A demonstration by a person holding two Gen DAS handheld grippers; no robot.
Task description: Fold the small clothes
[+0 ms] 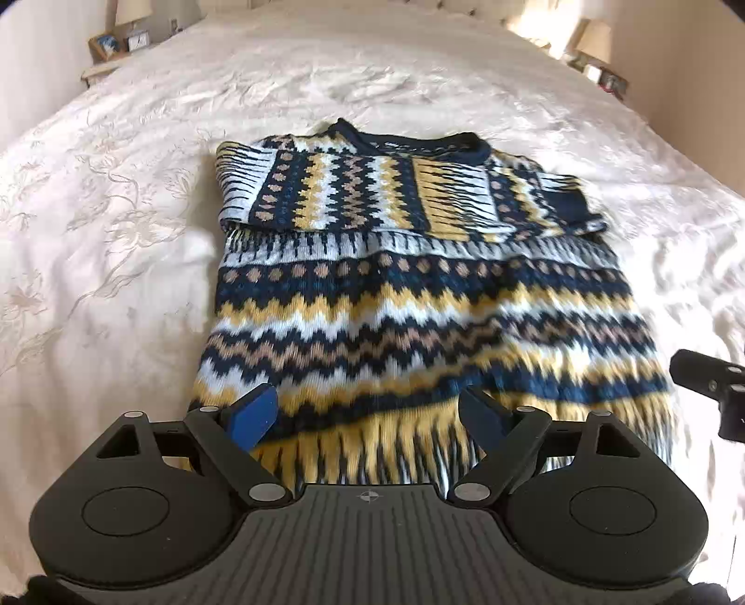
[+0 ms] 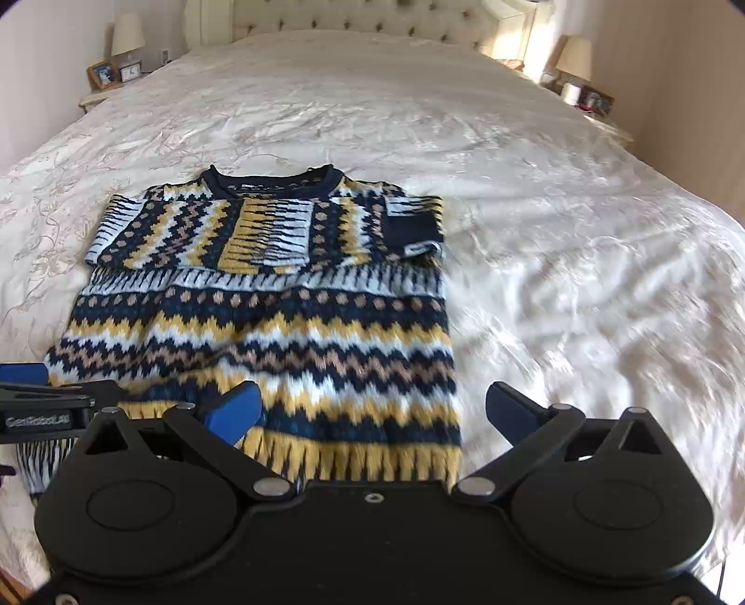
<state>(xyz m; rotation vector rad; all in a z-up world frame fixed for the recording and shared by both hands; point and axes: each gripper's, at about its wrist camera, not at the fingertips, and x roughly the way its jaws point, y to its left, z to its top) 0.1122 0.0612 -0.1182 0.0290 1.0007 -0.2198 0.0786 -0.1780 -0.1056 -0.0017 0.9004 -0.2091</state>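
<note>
A knitted sweater [image 1: 396, 302] [image 2: 260, 316] in navy, yellow, white and tan zigzag bands lies flat on the bed, neck away from me. Both sleeves are folded across its chest. My left gripper [image 1: 368, 409] hovers open over the hem's left half, blue pads wide apart and nothing pressed between them. My right gripper [image 2: 372, 405] is open over the hem's right corner, one pad above the knit and the other above the bedspread. One of the right gripper's fingers [image 1: 698, 372] shows at the left wrist view's right edge. One of the left gripper's pads [image 2: 23, 372] shows at the right wrist view's left edge.
A white embroidered bedspread [image 2: 535, 195] covers the wide bed all around the sweater. A tufted headboard [image 2: 354, 21] stands at the far end. Nightstands with a lamp [image 2: 126, 35] on the left and another lamp [image 2: 575, 56] on the right flank it.
</note>
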